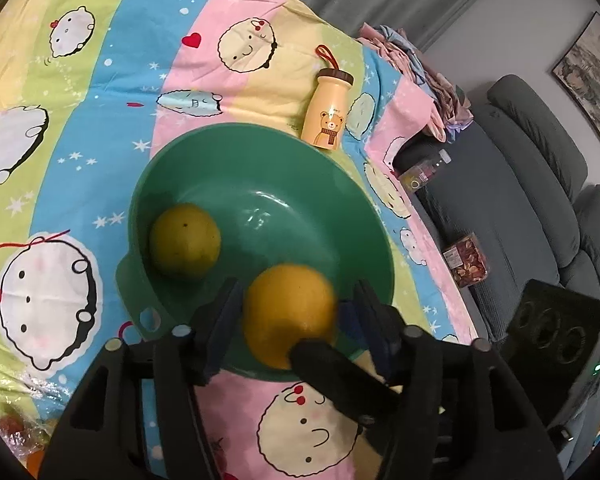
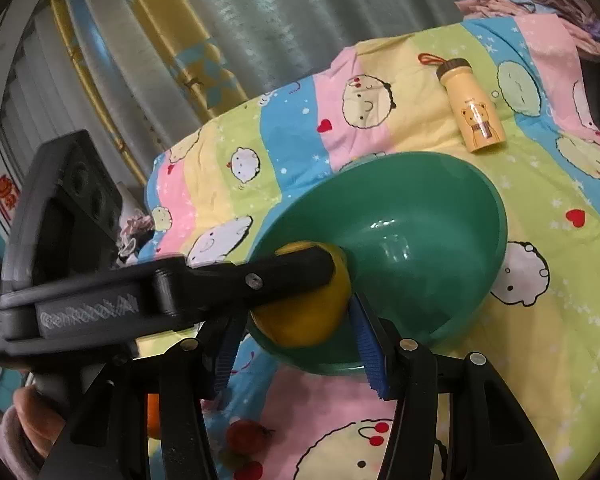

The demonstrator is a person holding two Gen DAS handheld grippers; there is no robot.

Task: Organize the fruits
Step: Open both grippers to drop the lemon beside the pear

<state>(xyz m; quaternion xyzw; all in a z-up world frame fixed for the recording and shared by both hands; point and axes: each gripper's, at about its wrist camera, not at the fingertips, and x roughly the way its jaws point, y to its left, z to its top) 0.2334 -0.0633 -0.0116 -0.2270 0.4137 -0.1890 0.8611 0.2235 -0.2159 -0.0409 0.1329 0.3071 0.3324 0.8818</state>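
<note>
A green bowl [image 1: 268, 160] sits on the cartoon-print cloth and holds a yellow-green citrus fruit [image 1: 185, 240] at its left side. My left gripper [image 1: 290, 306] holds an orange fruit [image 1: 290, 312] between its fingers, over the bowl's near rim. In the right wrist view the same orange fruit [image 2: 304, 320] sits between my right gripper's [image 2: 296, 320] blue-padded fingers, with the left gripper's finger [image 2: 260, 278] lying across it. The bowl [image 2: 420, 216] also shows there. A right finger tip [image 1: 332, 364] crosses under the fruit in the left view. Whether the right pads touch the fruit is unclear.
A beige bear-print bottle [image 1: 327, 112] lies beyond the bowl. Small red and orange fruits [image 2: 246, 436] in clear wrap lie at the near edge. A grey sofa [image 1: 532, 208] with snack packs [image 1: 466, 260] stands right of the table. Folded clothes [image 1: 412, 64] lie at the far corner.
</note>
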